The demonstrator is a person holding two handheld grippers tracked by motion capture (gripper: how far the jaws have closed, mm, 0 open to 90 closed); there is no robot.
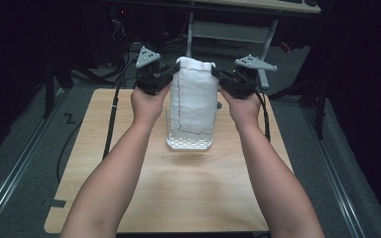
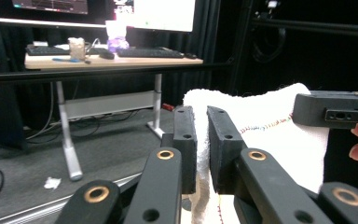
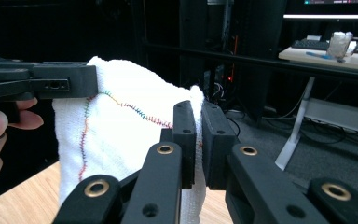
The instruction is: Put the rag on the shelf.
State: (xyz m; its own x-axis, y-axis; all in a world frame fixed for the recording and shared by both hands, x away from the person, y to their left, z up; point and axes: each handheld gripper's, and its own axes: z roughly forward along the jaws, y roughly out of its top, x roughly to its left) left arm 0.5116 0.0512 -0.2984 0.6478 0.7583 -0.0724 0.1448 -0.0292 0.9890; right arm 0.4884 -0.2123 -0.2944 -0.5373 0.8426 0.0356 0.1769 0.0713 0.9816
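Forearms: two bare forearms are coming in from the bottom of the high view, each hand wrapping a black two-jaw gripper up at the far end of the table.
Left gripper [image 1: 167, 75]: it's pinching the top left corner of the white terry cloth towel with the multicoloured stitched seam [image 1: 194, 99]; in its own view the jaws are standing nearly closed with just a thin fold of towel [image 2: 202, 154] squeezed in between.
Right gripper [image 1: 217, 74]: same deal on the top right corner, jaws clamping narrow on the towel edge [image 3: 198, 100], which is poking up a bit above the jaw tips.
Towel: it's hanging upright, stretched between the two grippers, top edge folding over slightly, seam running down the left side and across near the bottom.
White perforated plastic tray [image 1: 188, 144]: it's sitting on the table right under the towel; the towel's lower edge is looking like it's reaching the tray, but I can't tell if it's actually touching.
Light wooden tabletop with rounded corners [image 1: 178, 193]: lots of bare wood showing on the near side and to both sides of the tray.
Table edges: the tray is sitting well in from the left and right edges, closer to the far edge.
Background: a desk with keyboards [image 2: 149, 52] is standing beyond, across dark floor.
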